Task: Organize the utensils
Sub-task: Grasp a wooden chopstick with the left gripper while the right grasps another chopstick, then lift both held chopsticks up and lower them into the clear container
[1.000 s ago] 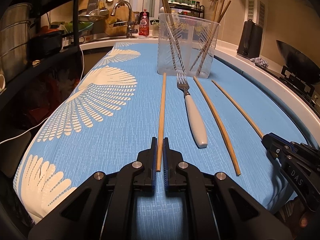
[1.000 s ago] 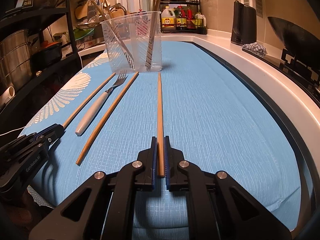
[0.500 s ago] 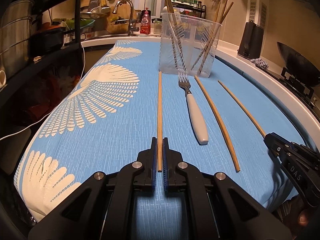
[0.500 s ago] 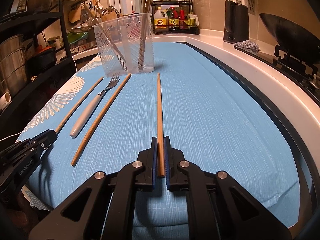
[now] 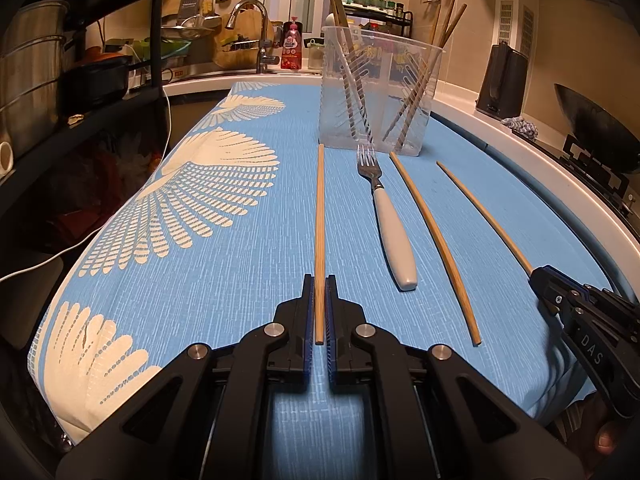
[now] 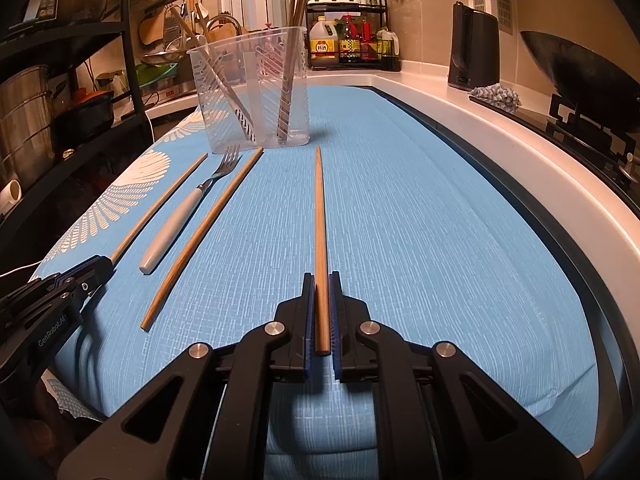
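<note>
My left gripper (image 5: 319, 280) is shut on the near end of a wooden chopstick (image 5: 319, 216) that points at the clear plastic utensil holder (image 5: 376, 92). My right gripper (image 6: 321, 278) is shut on another chopstick (image 6: 319, 216), also pointing toward the holder (image 6: 252, 92). Between them on the blue cloth lie a white-handled fork (image 5: 388, 224) and a third chopstick (image 5: 436, 240). The holder has several chopsticks and a utensil standing in it. The right gripper shows at the right edge of the left wrist view (image 5: 538, 276), the left one at the left edge of the right wrist view (image 6: 105, 266).
The blue cloth with white fan prints (image 5: 200, 184) covers the counter. A black shelf with pots (image 5: 60, 80) stands to the left, a sink and tap (image 5: 256, 28) behind. A black kettle (image 6: 474, 48), a wok on the stove (image 6: 580, 76) and a bottle rack (image 6: 352, 40) are at the right.
Both grippers have stayed shut on their chopsticks. The views have shifted slightly, with the chopstick tips a little higher and straighter toward the holder.
</note>
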The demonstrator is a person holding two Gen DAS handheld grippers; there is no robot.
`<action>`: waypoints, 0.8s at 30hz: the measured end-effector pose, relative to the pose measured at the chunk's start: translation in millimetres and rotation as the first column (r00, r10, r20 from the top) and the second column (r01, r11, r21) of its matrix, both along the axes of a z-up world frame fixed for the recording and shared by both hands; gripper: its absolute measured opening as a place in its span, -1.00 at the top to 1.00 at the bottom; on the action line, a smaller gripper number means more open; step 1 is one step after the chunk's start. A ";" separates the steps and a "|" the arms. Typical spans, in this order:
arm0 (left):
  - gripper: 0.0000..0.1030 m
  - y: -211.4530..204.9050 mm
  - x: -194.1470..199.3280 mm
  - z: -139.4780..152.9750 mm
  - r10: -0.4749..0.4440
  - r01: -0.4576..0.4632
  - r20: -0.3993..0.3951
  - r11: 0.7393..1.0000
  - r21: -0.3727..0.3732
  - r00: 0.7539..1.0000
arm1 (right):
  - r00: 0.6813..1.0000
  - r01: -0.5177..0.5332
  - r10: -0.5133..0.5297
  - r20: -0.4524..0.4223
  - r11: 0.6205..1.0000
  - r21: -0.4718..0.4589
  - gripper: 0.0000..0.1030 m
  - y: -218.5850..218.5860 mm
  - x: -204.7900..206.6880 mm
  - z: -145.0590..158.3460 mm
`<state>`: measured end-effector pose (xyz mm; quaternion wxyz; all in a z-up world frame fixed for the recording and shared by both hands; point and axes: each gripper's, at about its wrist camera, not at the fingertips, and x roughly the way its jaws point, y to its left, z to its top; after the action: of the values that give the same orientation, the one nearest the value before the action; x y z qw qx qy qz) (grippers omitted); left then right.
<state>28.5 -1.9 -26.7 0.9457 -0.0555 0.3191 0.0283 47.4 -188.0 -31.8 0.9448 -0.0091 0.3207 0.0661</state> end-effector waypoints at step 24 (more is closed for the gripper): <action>0.90 -1.7 -1.0 8.9 -0.017 0.017 0.012 1.000 0.015 1.000 | 1.000 0.006 -0.006 0.005 1.000 0.010 0.87 -3.2 0.7 12.5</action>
<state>27.5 -3.6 -17.8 0.9482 -0.0459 0.3135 0.0224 48.1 -191.3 -19.3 0.9458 -0.0036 0.3181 0.0648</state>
